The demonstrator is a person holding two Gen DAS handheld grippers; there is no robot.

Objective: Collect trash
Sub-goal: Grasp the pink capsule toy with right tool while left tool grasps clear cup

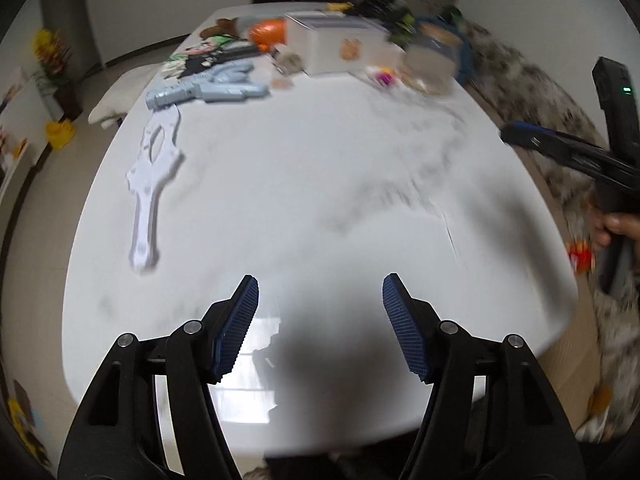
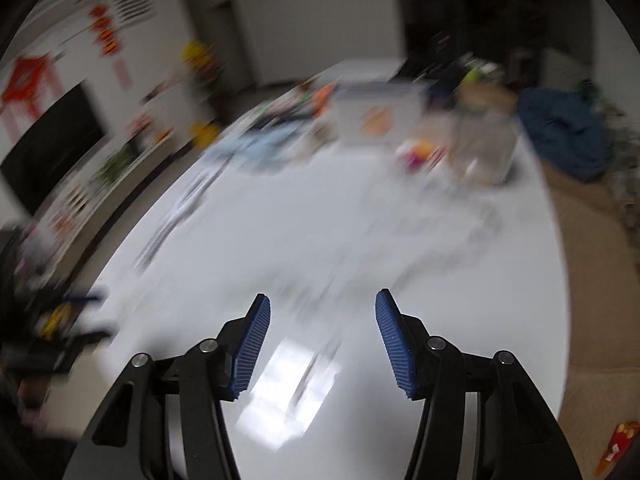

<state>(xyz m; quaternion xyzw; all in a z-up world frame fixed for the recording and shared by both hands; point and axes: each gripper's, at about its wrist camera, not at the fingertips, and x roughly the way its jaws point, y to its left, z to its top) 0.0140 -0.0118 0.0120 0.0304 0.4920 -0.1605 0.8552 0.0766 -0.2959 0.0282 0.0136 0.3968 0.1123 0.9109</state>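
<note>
A small crumpled pink, purple and yellow wrapper (image 1: 383,76) lies on the white counter (image 1: 320,184), far ahead of the left gripper's blue ribbed fingers (image 1: 236,328) and slightly to their right, between a white box (image 1: 340,46) and a clear plastic jar (image 1: 430,66). A pale, crumpled scrap (image 1: 289,60) lies ahead and slightly left, touching the box's left end. In the right wrist view the wrapper (image 2: 416,154) is a blurred smear ahead of the fingers (image 2: 394,344).
</note>
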